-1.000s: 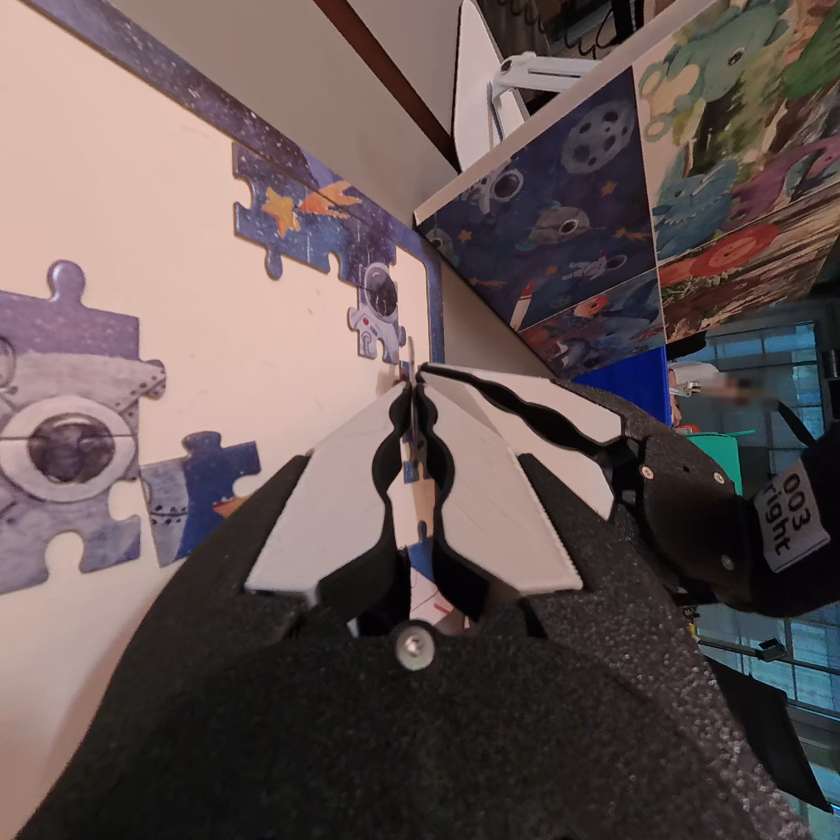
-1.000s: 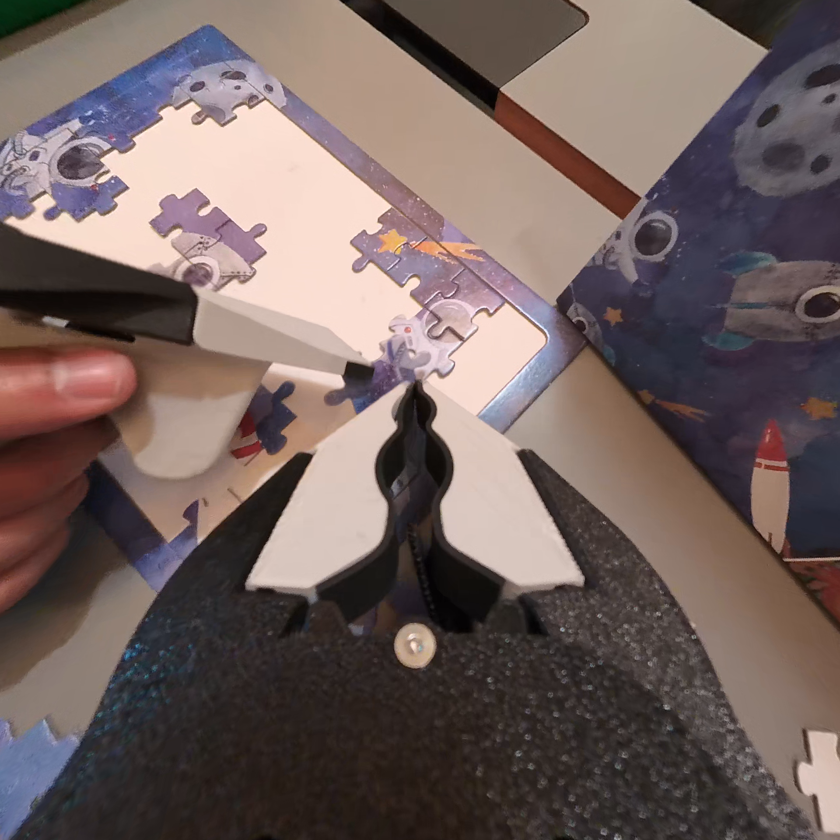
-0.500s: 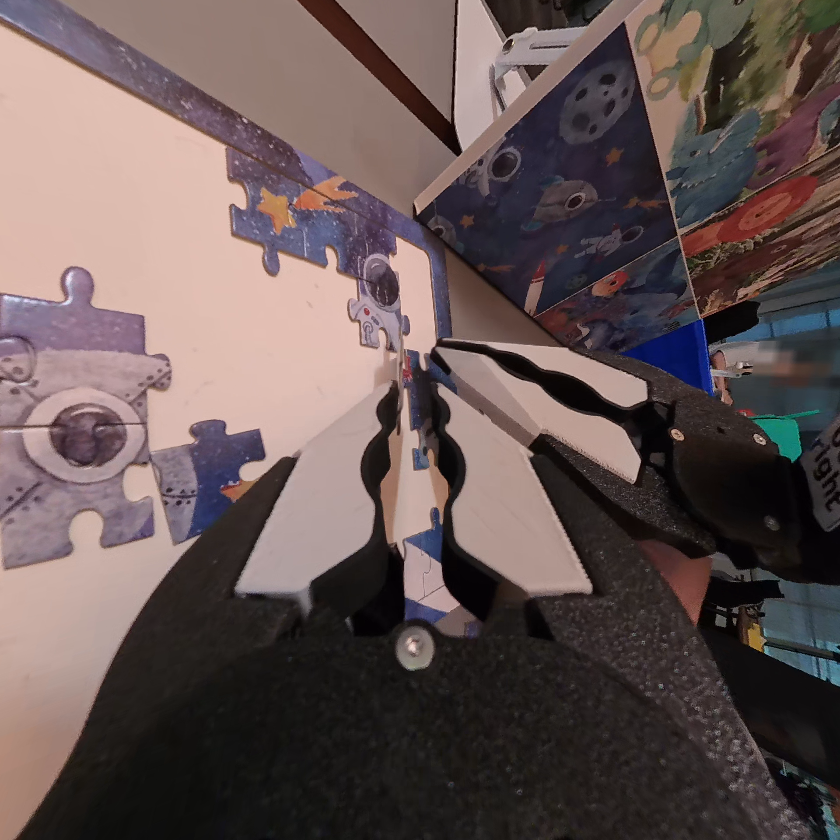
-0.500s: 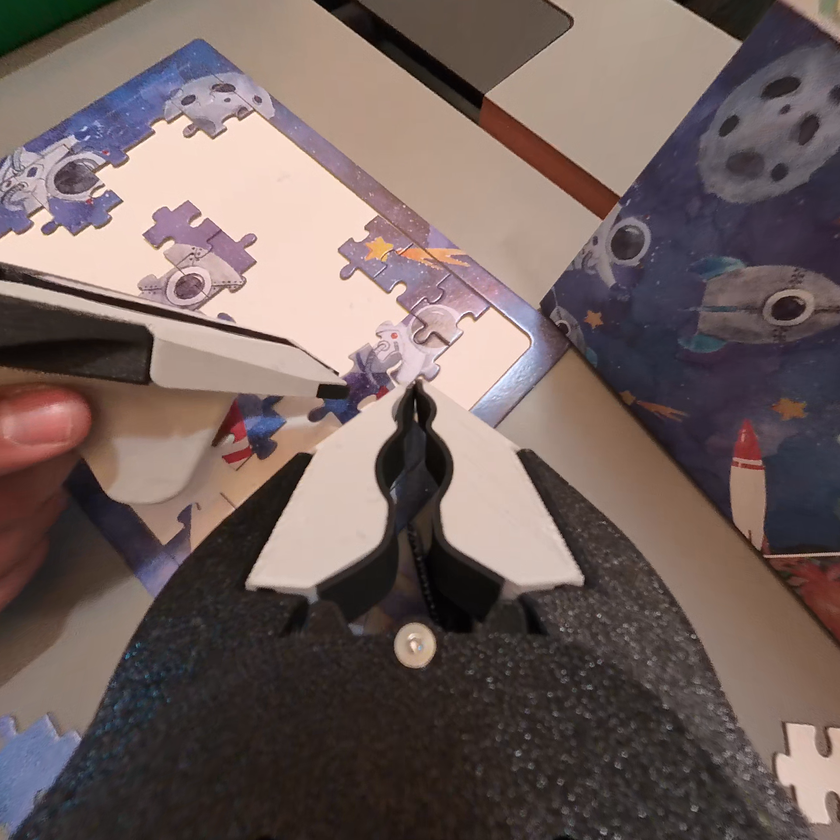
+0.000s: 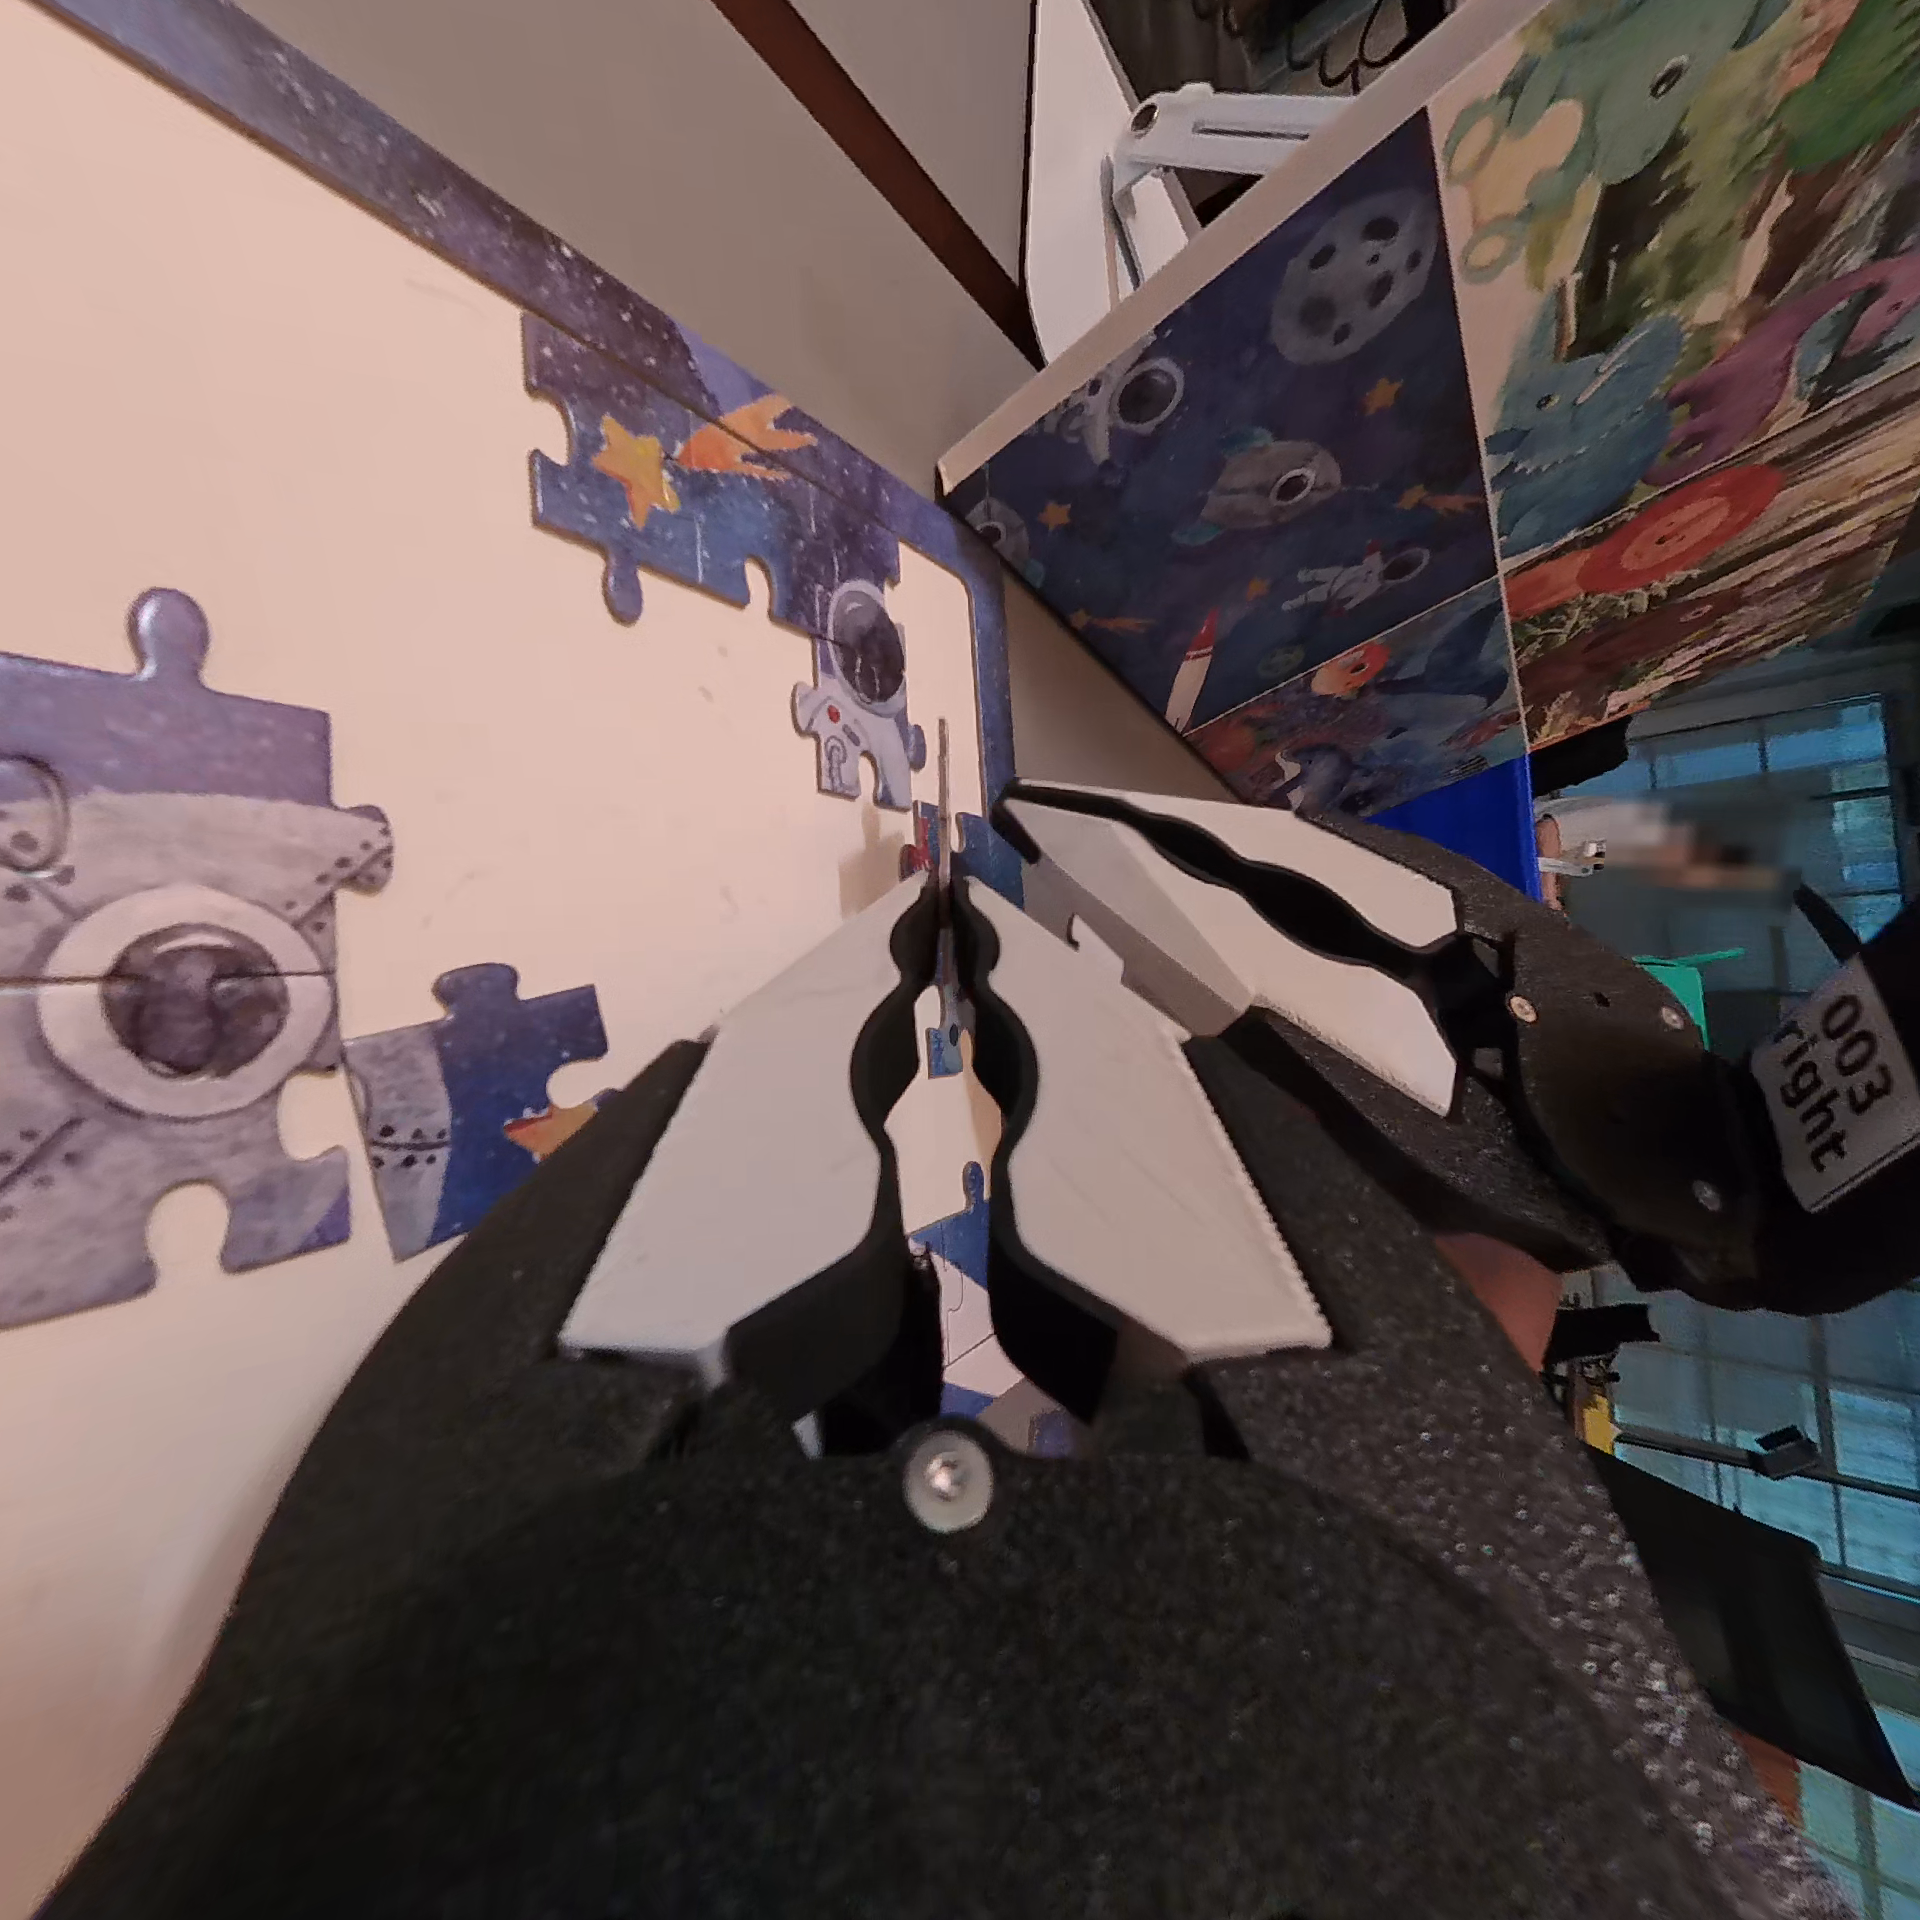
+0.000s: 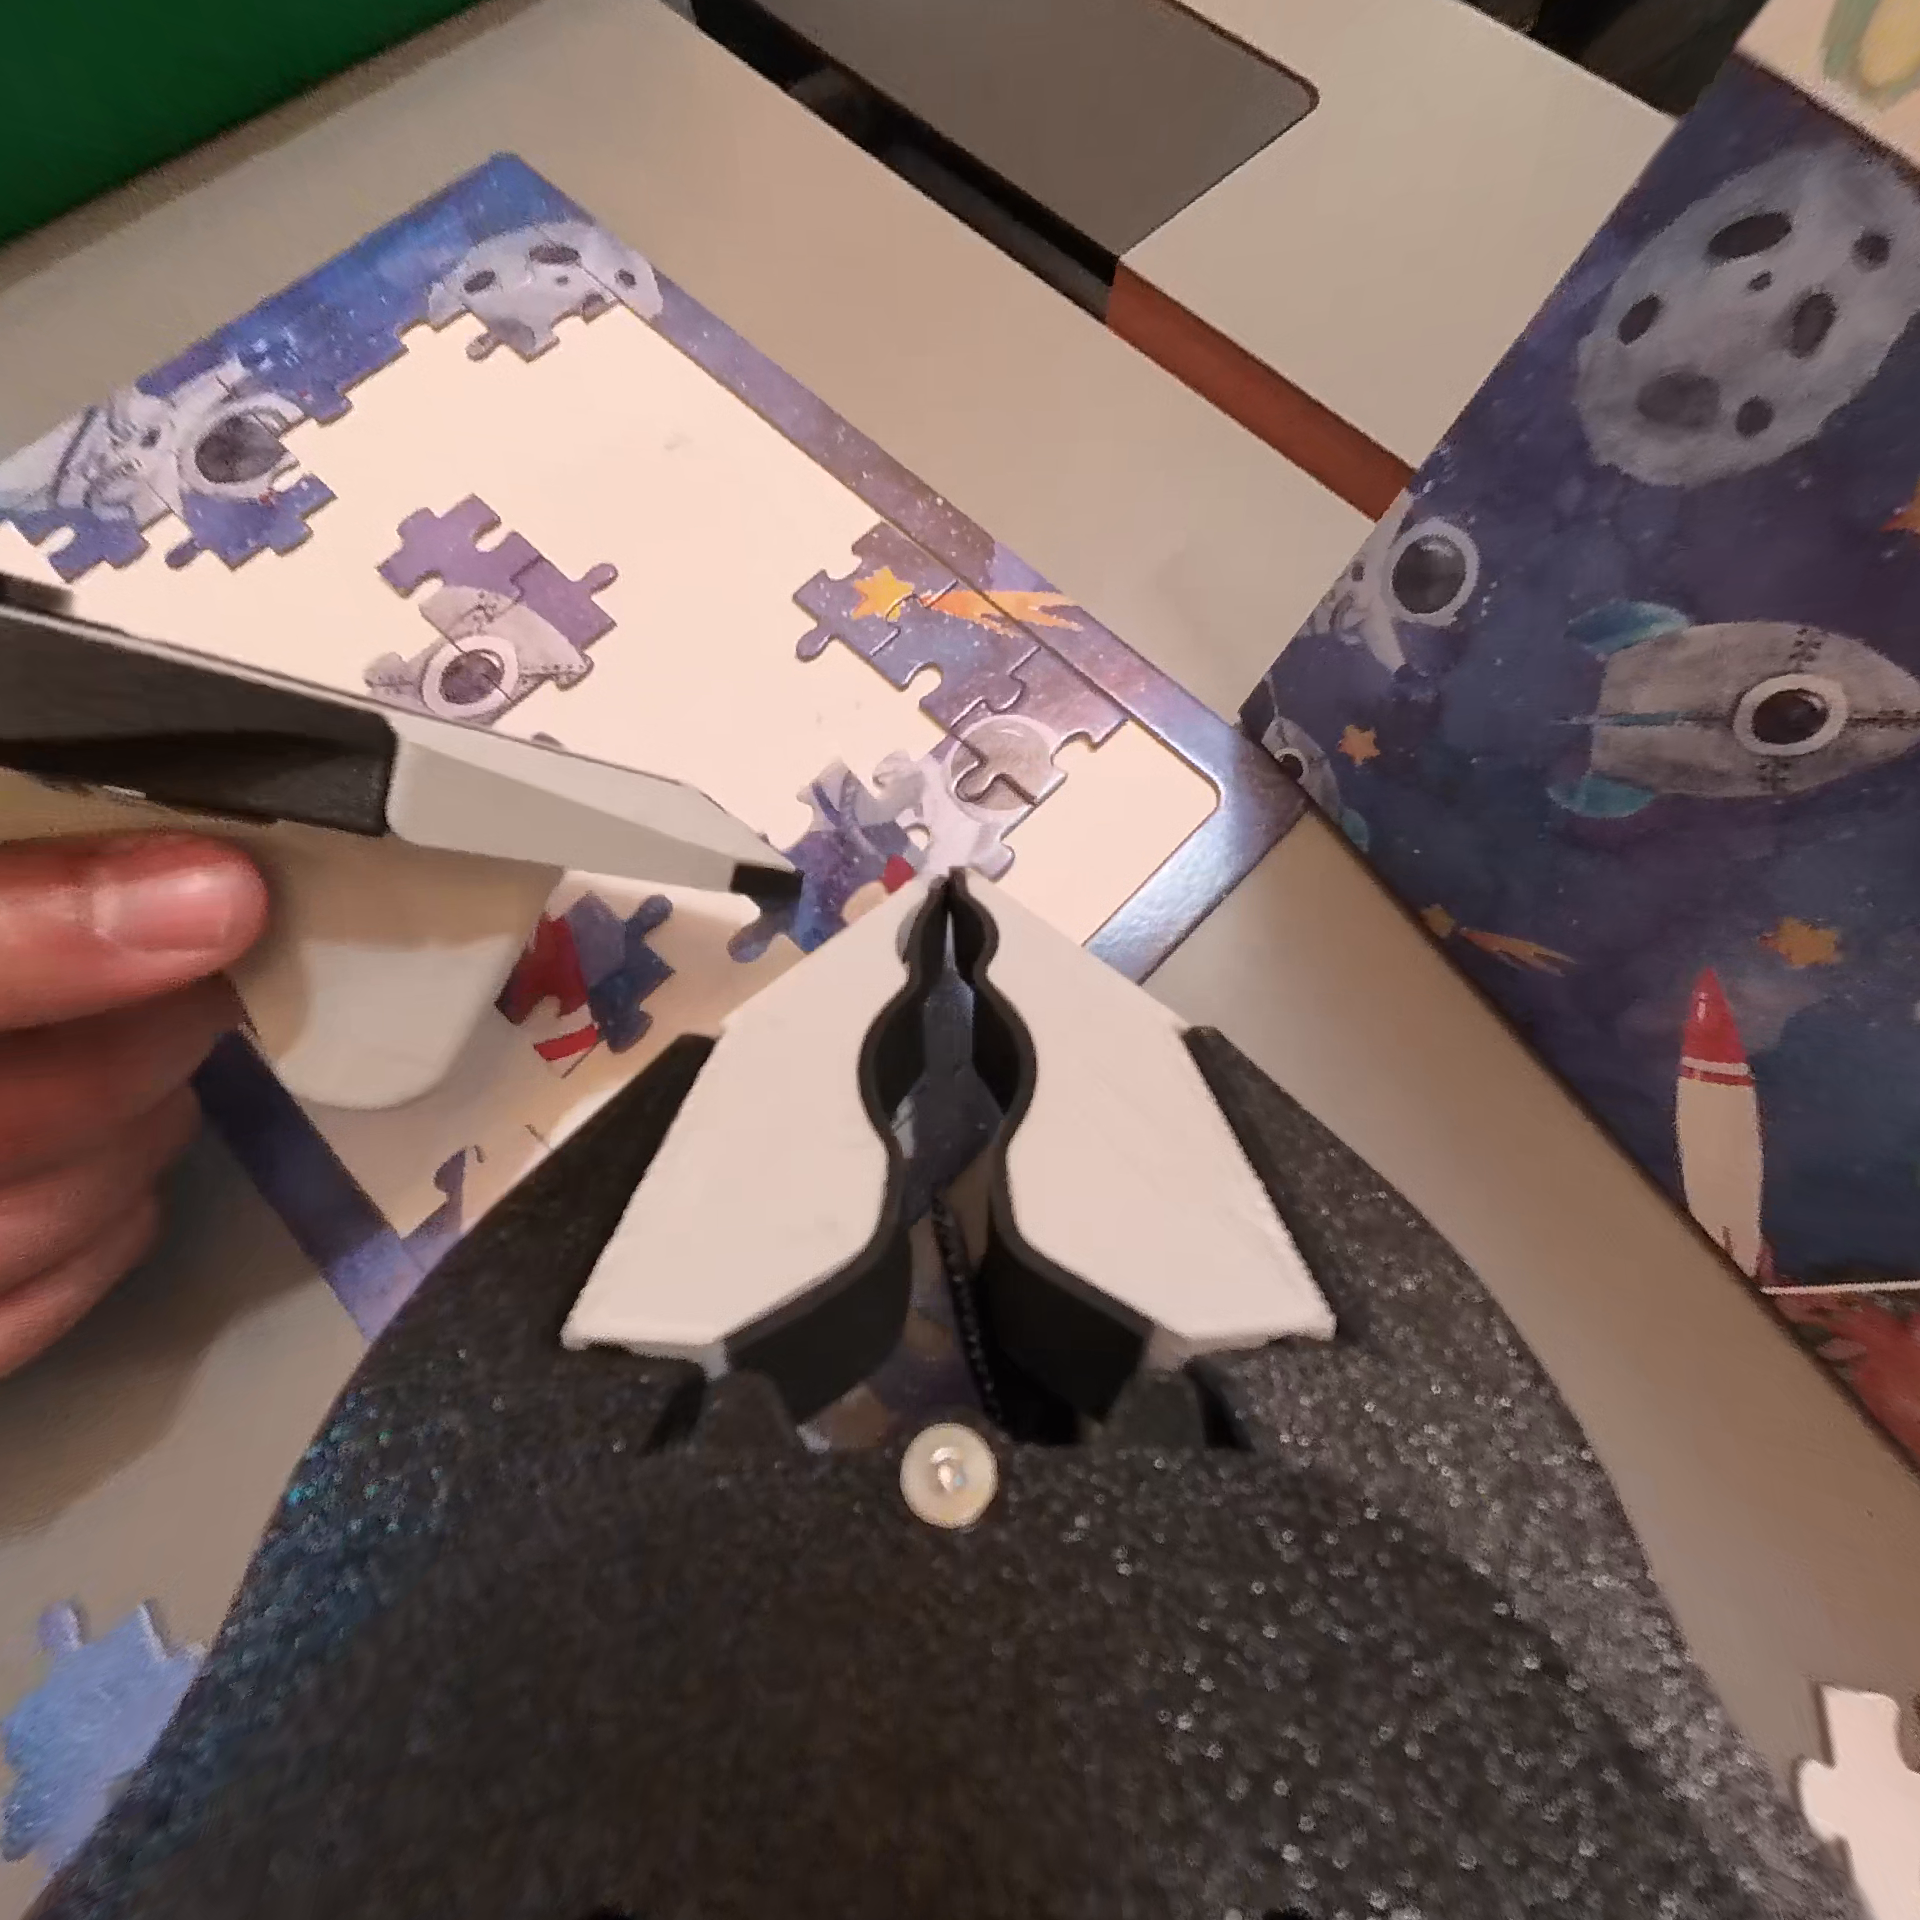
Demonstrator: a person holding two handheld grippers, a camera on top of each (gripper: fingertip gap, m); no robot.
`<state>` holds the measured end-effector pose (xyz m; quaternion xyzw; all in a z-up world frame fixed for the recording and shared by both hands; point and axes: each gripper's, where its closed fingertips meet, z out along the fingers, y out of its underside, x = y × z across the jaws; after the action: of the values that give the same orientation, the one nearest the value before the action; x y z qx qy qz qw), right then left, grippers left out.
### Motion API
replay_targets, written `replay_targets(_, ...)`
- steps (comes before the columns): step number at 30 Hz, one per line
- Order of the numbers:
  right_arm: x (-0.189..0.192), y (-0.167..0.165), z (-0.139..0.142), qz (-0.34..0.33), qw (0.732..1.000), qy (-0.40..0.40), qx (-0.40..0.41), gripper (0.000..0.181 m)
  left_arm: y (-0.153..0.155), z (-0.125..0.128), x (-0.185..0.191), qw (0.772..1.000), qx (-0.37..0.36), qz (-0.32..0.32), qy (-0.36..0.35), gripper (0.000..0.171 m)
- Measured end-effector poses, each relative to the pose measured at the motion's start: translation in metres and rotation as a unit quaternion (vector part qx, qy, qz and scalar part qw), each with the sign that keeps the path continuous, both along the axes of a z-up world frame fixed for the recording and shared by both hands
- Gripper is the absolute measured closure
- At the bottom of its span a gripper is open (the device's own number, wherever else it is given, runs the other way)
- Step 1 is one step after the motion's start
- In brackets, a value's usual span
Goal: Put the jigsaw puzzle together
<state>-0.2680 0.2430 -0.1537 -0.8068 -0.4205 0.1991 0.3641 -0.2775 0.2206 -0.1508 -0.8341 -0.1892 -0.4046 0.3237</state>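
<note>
The left gripper (image 5: pixel 943 894), white-fingered with black padded liners, was clamped edge-on upon a thin blue cardboard puzzle piece (image 5: pixel 943 821), which stood upright just ahead of its tips, over the cream floor of the blue-bordered puzzle tray (image 5: pixel 977 665). Immediately beyond lay the fitted astronaut piece (image 5: pixel 857 717), joined to the star-and-comet pieces (image 5: pixel 686 478) along the tray's far border. The right gripper (image 6: pixel 951 883), its fingers pressed together with nothing visibly between them, sat just right of the left one's tips, nearly touching the held piece. To the left lay a loose cluster of grey spaceship pieces (image 5: pixel 156 966). A picture-covered puzzle box (image 6: pixel 1662 675) stood to the right.
</note>
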Motion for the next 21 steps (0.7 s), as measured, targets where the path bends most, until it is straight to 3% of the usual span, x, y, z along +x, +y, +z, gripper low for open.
replay_targets(21, -0.01, -0.004, -0.014, 0.004, 1.0, -0.019, 0.004, 0.181, -0.002, -0.01, 0.003, 1.0, -0.017, -0.017, 0.0, 0.168)
